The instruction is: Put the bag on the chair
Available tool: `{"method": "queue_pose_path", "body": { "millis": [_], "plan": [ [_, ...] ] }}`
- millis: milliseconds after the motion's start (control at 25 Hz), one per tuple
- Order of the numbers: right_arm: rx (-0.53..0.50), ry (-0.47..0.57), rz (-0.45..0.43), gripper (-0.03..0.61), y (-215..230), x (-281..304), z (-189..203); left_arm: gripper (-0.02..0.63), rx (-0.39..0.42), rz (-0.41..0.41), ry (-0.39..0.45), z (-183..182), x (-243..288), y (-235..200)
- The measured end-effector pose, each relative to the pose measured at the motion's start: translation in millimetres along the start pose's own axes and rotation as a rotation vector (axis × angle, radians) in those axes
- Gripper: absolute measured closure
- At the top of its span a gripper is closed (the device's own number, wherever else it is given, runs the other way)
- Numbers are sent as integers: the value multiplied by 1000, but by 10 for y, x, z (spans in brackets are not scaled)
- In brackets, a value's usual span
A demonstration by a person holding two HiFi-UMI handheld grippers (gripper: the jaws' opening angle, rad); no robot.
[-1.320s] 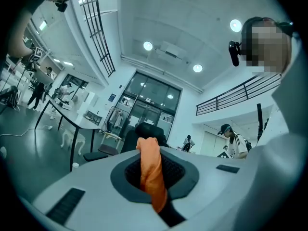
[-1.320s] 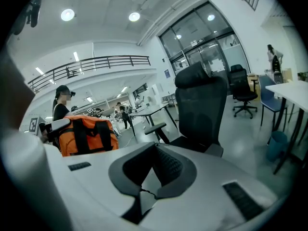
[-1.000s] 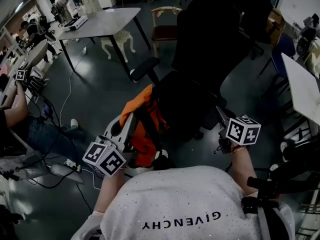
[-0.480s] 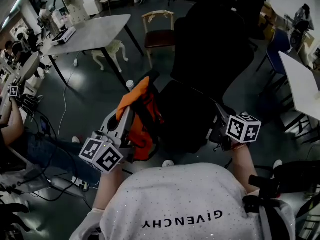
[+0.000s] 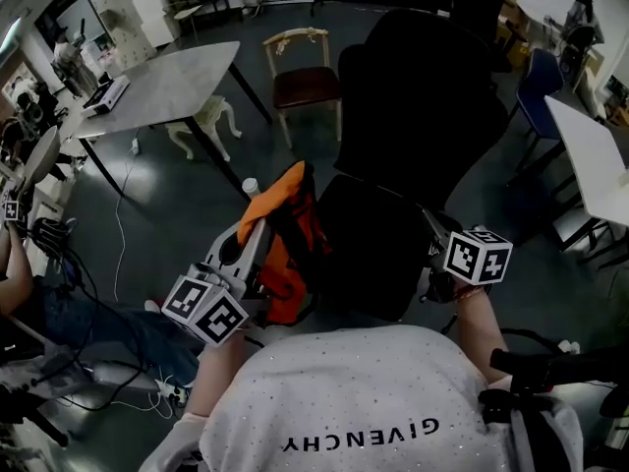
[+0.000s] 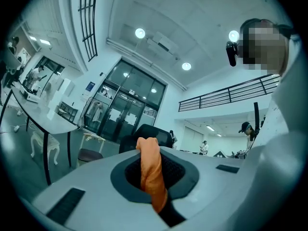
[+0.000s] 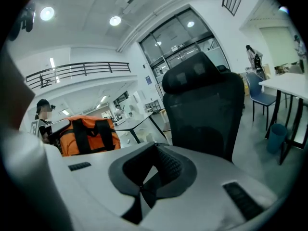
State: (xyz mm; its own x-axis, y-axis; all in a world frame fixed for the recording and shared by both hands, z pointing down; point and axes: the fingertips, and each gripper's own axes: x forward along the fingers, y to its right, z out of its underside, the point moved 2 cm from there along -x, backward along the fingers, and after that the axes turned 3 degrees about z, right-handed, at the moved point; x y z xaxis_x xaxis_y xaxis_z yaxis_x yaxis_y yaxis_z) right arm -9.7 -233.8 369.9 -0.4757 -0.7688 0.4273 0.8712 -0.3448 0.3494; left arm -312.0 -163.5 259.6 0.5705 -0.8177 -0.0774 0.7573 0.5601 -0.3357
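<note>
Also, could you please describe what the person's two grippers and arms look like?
Both the left gripper and the right gripper have smooth light-grey shells with dark ribbed pads inside the jaws. Each carries a white cube printed with black square markers. The person wears a light short-sleeved T-shirt speckled with small dots, with dark lettering across it; the forearms are bare.

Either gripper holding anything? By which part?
The left gripper is shut on the orange strap of the bag. The right gripper is shut, with nothing between its jaws.
</note>
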Motion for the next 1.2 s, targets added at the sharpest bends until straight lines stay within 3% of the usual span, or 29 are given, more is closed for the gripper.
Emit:
{"method": "queue_pose_path", "body": {
  "millis": [240, 560, 720, 880, 1200],
  "plan": [
    [11, -42, 40, 574, 122, 234, 60, 603, -21, 59, -26, 66, 323, -249],
    [-17, -34, 2, 574, 234, 381, 90, 604, 5, 129, -23, 289, 700, -233],
    [8, -36, -28, 574, 288, 351, 159, 604, -42, 153, -3, 317, 873, -196],
    [22, -24, -109, 574, 340, 297, 161, 604, -89, 150, 29, 290, 1100, -170],
    [-40, -121, -186, 574, 859, 506, 53, 604, -43, 34, 24, 365, 1700, 57]
  ]
}}
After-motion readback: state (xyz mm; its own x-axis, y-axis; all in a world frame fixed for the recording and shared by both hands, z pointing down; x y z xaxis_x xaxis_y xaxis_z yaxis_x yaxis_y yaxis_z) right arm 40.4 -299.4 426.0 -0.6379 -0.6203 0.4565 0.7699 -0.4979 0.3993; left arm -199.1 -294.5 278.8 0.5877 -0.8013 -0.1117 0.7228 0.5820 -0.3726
